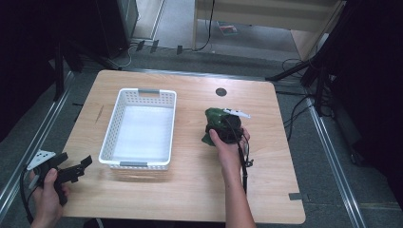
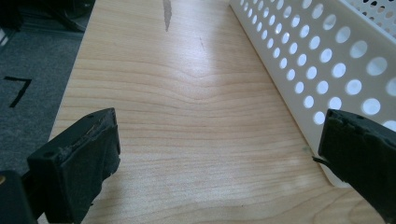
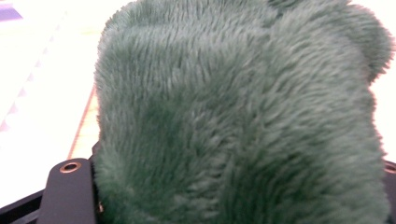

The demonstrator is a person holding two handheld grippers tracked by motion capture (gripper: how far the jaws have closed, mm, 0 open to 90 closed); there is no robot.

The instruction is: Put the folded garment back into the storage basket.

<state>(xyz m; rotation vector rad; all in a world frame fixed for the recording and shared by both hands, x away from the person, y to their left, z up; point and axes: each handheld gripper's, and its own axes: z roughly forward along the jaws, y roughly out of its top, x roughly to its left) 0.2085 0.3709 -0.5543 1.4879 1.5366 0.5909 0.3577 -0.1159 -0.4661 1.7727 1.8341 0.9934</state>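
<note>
Plush first, from the high view: the green plush toy [image 1: 216, 124] sits on the wooden counter [image 1: 190, 190], right of centre, well apart from the white perforated basket [image 1: 141, 128]. My right gripper [image 1: 229, 129] is pressed up against its near side, my hand wrapped behind it. My left gripper [image 1: 71, 170] hangs off the counter's near-left corner, fingers released, grasping nothing.

Left gripper view: black fingers [image 2: 77, 163] spread wide over bare wood; basket wall just beside the far one.

Right gripper view: deep green pile crowds the lens; only the finger bases [image 3: 67, 189] flank it. Whether they have clenched on the fur, I cannot tell.

Handling, my guess: light, soft, squashes readily, not fragile, not slippery. Fur gives under pressure, so bite deep into the body's bulk, not a thin limb or loose tuft.
</note>
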